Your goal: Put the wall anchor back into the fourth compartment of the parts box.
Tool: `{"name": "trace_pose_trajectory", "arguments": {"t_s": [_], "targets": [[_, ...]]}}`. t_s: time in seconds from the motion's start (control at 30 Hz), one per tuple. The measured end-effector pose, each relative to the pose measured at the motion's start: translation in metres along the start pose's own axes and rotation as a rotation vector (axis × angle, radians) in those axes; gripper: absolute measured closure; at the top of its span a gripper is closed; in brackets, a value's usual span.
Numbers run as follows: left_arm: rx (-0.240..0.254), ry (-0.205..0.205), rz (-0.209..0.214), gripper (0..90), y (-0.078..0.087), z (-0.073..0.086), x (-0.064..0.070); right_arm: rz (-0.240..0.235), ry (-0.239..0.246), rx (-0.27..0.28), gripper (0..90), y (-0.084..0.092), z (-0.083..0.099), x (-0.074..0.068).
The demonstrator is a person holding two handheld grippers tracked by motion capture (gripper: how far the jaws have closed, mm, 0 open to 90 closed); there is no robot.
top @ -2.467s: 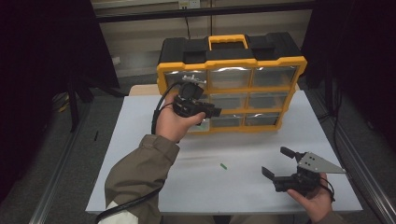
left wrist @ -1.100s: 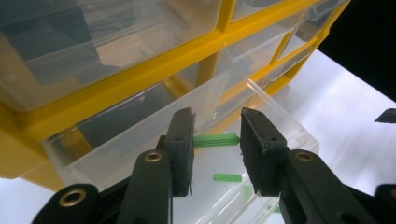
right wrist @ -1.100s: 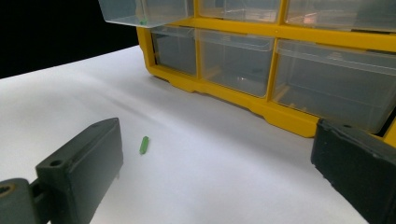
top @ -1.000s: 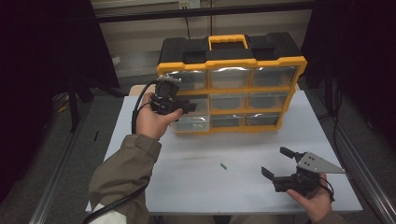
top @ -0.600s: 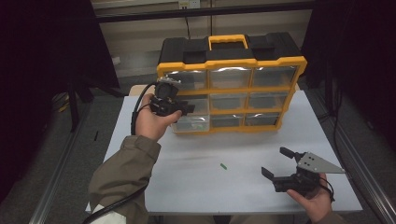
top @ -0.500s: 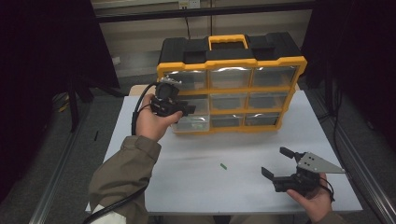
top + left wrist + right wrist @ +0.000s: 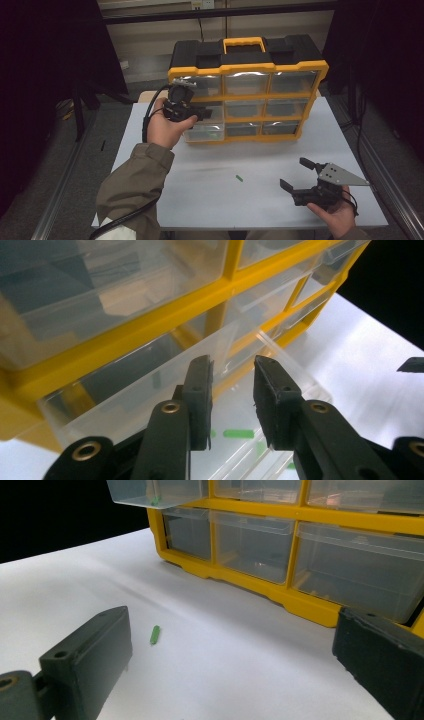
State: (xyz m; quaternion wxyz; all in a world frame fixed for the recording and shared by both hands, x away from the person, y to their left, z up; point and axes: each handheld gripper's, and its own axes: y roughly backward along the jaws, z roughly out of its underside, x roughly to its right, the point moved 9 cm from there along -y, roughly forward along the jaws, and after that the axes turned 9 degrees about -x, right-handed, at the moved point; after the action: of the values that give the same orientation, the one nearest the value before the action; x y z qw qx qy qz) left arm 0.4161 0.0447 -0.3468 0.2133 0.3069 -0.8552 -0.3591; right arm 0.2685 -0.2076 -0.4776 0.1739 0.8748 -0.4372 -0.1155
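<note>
Clear plastic, the bottom-left drawer (image 7: 150, 385) stood pulled out of the yellow organizer (image 7: 300, 80), long axis pointing toward me. My left gripper (image 7: 232, 390) had just drawn it out; its jaws had just been narrowing astride the front lip, unclamped. Meaning: room for the green piece (image 7: 155, 634) lying diagonally. My right gripper (image 7: 300, 176) rested wide.

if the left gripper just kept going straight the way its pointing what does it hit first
Probably the clear pulled-out drawer of the yellow organizer: the left gripper has the drawer's front wall right at its fingertips, between the jaws or just beyond; contact is unclear.
</note>
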Motion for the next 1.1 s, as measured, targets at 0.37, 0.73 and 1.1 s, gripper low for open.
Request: {"name": "trace_pose_trajectory", "arguments": {"t_s": [0.37,0.73,1.1], "targets": [[0.014,-0.019,0.039,66.6,-0.001,-0.010,0.016,-0.003,-0.002,0.002,2.5,0.000,0.000,0.000],[0.010,-0.056,0.089,73.4,-0.007,-0.012,0.034,0.000,-0.001,0.001,2.5,0.000,0.000,0.000],[-0.005,-0.069,0.119,80.4,-0.016,-0.009,0.048,-0.001,0.000,0.000,2.5,0.000,0.000,0.000]]}}
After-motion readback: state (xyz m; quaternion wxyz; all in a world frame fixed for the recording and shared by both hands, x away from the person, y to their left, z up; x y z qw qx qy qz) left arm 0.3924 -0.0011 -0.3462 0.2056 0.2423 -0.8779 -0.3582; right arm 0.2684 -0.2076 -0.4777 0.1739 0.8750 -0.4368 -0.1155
